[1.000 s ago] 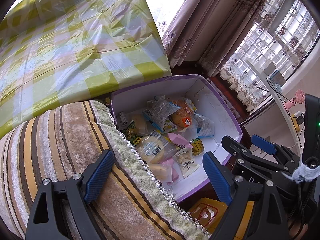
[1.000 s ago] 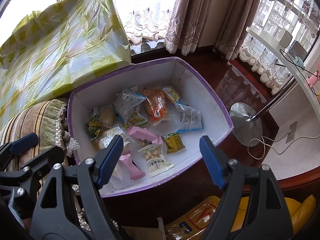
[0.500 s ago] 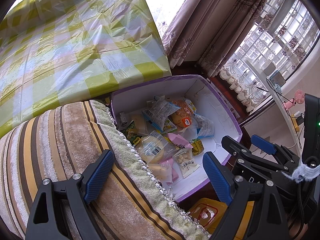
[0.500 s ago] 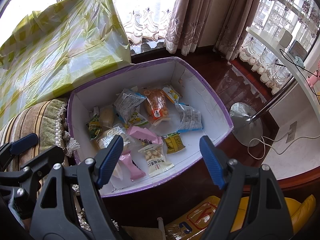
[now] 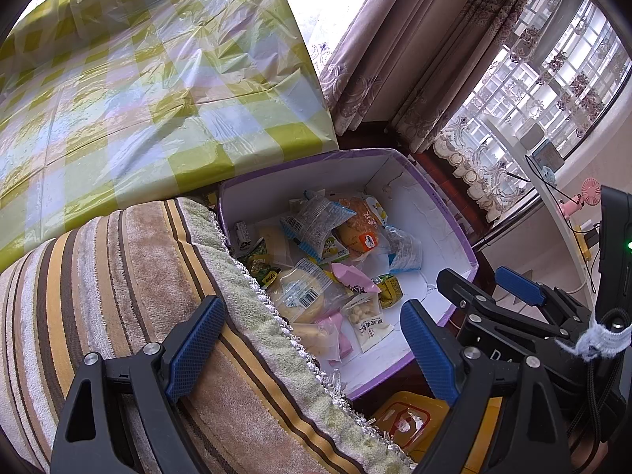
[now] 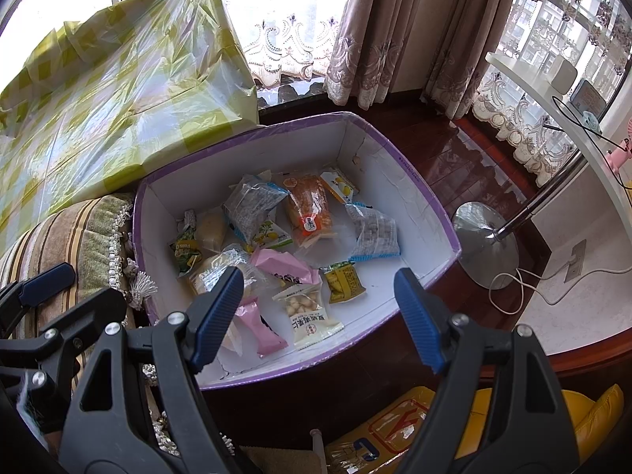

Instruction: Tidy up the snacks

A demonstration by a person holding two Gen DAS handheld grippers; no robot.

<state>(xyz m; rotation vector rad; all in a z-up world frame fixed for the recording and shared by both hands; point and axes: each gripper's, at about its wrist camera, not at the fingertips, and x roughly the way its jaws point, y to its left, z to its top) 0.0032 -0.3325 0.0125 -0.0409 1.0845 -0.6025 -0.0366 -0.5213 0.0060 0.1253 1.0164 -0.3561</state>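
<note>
Nothing has moved since the earlier frames: both grippers and every packet sit where they were. The snacks lie in a loose heap on the floor of the white box with a purple rim (image 6: pixel 418 193), at the centre of the right wrist view and centre-right of the left wrist view. Among them are an orange bread packet (image 6: pixel 310 209), a pink wrapper (image 6: pixel 286 266), a clear bag of white nuts (image 6: pixel 308 312), a small yellow packet (image 6: pixel 343 280) and a blue-edged clear bag (image 6: pixel 373 233). The right gripper (image 6: pixel 318 318) stands wide at the lower middle of its frame, with nothing between its blue pads. The left gripper (image 5: pixel 312 349) is likewise wide and empty, low in its frame over a striped cushion (image 5: pixel 98 276). A table with a green checked cloth (image 5: pixel 138 98) fills the upper left. Curtains (image 6: pixel 379 27) hang at the top, and a yellow bag (image 6: pixel 584 414) lies at the bottom right.
</note>
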